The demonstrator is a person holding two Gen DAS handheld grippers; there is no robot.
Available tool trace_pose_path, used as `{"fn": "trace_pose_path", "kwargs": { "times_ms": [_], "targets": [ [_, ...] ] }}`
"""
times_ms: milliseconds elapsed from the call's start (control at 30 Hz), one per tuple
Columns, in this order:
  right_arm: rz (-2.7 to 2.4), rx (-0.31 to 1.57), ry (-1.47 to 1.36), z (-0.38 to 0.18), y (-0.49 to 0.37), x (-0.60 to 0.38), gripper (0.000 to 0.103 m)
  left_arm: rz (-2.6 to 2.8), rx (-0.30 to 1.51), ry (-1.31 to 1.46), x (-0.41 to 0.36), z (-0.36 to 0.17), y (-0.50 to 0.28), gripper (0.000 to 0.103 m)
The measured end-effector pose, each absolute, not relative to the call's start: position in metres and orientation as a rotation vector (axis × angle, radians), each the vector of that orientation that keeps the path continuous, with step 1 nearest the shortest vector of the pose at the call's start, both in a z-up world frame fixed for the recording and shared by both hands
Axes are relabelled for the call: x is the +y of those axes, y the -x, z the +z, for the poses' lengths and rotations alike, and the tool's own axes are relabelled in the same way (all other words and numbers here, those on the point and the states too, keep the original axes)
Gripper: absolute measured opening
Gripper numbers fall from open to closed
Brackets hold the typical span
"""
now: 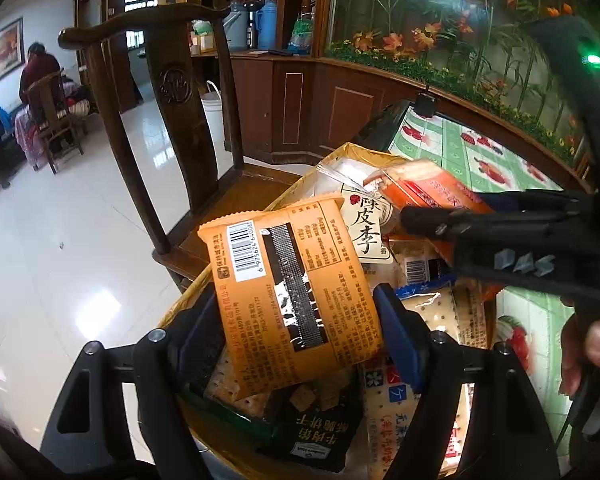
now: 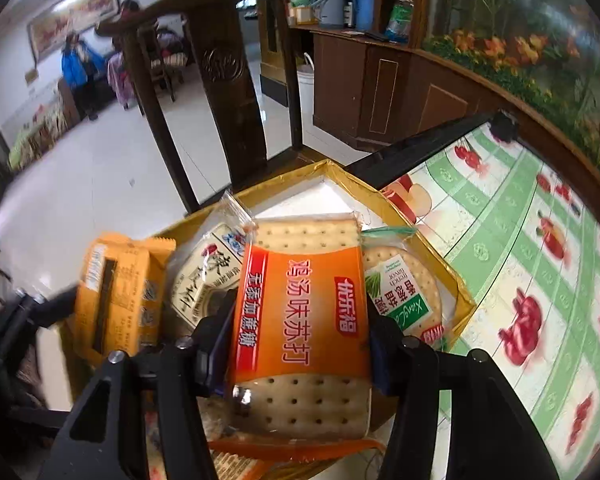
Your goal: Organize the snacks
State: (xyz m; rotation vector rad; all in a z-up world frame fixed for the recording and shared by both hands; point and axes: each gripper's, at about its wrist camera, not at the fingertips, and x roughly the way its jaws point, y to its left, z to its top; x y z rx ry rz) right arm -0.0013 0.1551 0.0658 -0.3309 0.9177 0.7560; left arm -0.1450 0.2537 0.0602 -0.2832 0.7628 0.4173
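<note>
My left gripper (image 1: pixel 300 320) is shut on an orange snack packet with a barcode (image 1: pixel 292 288), held over the gold-rimmed box (image 1: pixel 360 151); the packet also shows in the right wrist view (image 2: pixel 116 300). My right gripper (image 2: pixel 296 344) is shut on an orange soda cracker pack (image 2: pixel 304 320), held above the gold-rimmed box (image 2: pixel 420 236); the right gripper also shows in the left wrist view (image 1: pixel 412 220). In the box lie a white plum packet (image 1: pixel 368 228), a round cracker pack with a green label (image 2: pixel 404 292), and a dark biscuit packet (image 1: pixel 316 432).
A dark wooden chair (image 1: pixel 172 92) stands just behind the box. The table has a green cloth with red fruit prints (image 2: pixel 520 280). A wooden cabinet (image 1: pixel 300 108) with flasks stands farther back. People sit at the far left (image 1: pixel 40 76).
</note>
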Motion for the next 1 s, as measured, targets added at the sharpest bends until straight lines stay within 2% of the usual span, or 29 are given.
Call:
{"fn": "trace_pose_path", "kwargs": {
  "times_ms": [67,333,433,767,1000],
  "targets": [
    [0.761,0.892,0.290,0.077,0.004,0.145,0.069,0.421,0.758,0.293,0.254,0.061,0.146,0.078],
    [0.701,0.786,0.263,0.098,0.017,0.122,0.074,0.460,0.686,0.249,0.245,0.071,0.153,0.090],
    [0.673,0.730,0.239,0.102,0.027,0.106,0.080,0.481,0.655,0.227,0.240,0.074,0.154,0.093],
    [0.586,0.588,0.208,0.100,0.060,0.072,0.081,0.498,0.588,0.186,0.224,0.077,0.162,0.094],
    [0.581,0.577,0.170,0.092,0.068,0.061,0.084,0.529,0.561,0.138,0.218,0.082,0.168,0.095]
  ]
}}
